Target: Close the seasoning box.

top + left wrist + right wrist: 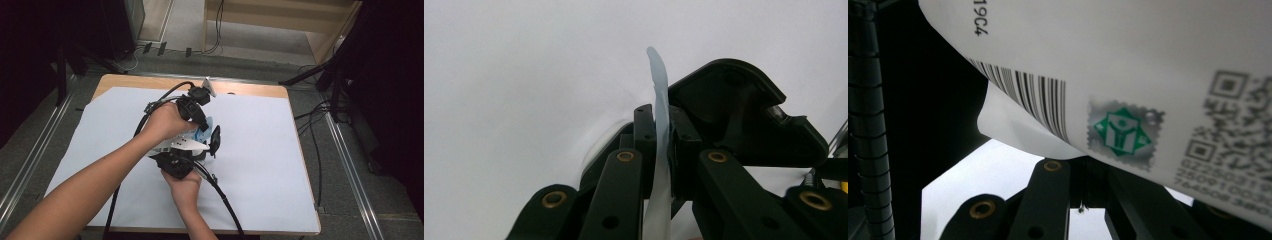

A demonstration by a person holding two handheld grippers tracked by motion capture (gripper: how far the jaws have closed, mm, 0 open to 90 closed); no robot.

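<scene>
Between both tongs: pale blue sheet point(659, 150) clamped by left gripper point(663, 125); right gripper point(1083, 172) pinches its labelled edge. Looks mid-job w/ sheet lifted, nothing set down yet.

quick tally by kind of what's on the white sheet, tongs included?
Black two-jaw tongs: 2, the left tongs and the right tongs
Pale blue translucent plastic strip: 1
White printed label with barcode and green stamp: 1
Total: 4

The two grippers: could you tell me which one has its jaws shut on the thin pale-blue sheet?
The left gripper: in its own view the pale-blue sheet stands edge-on, clamped between its jaws. The right gripper's view instead shows a white printed label with a barcode.
</scene>
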